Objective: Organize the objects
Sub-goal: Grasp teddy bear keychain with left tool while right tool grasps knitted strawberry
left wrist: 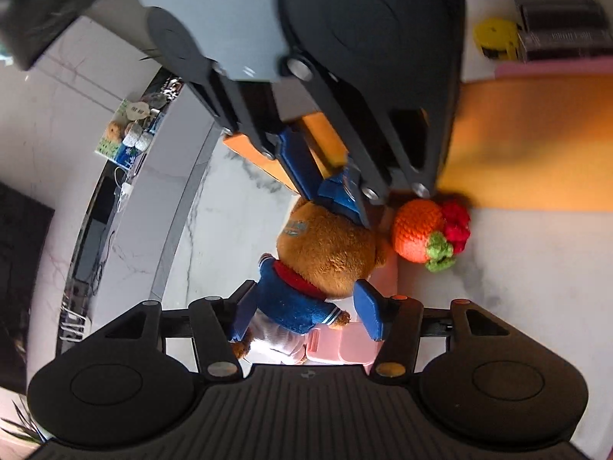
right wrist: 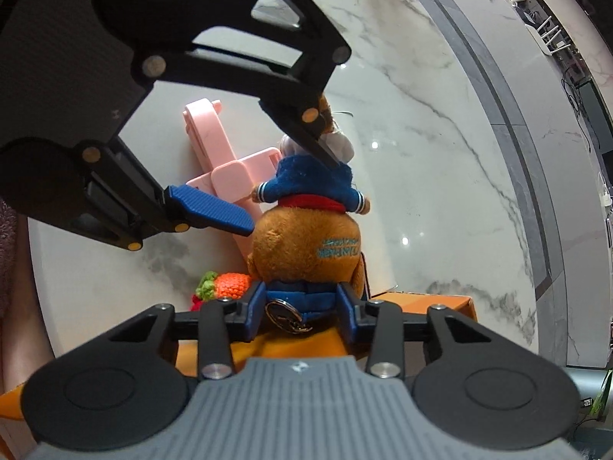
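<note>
Your right gripper (right wrist: 302, 312) points steeply down and is closed on the blue cap (right wrist: 306, 299) of the plush bear (right wrist: 306, 245); both blue pads press on the cap's sides, with a metal key ring (right wrist: 285, 316) hanging just below the grip. The jaws stand at a middling width, set by the cap between them.

Your left gripper (left wrist: 308, 316) comes in from the opposite side with its jaws wide apart. The bear's blue sweater (left wrist: 291, 303) sits between the fingers, but the right-hand pad (left wrist: 369, 312) stands clear of the cloth and the grip is not made. On the other side the view is too crowded to tell whether that pad touches.

The bear lies on the white marbled table (right wrist: 421, 153), its body over a pink folding stand (right wrist: 214, 153) and its head toward the orange box (left wrist: 536, 145). A crocheted orange strawberry (left wrist: 417, 234) with a green top rests just beside the bear's head, touching a red crocheted piece (left wrist: 458, 226), at the edge of the orange box.
</note>
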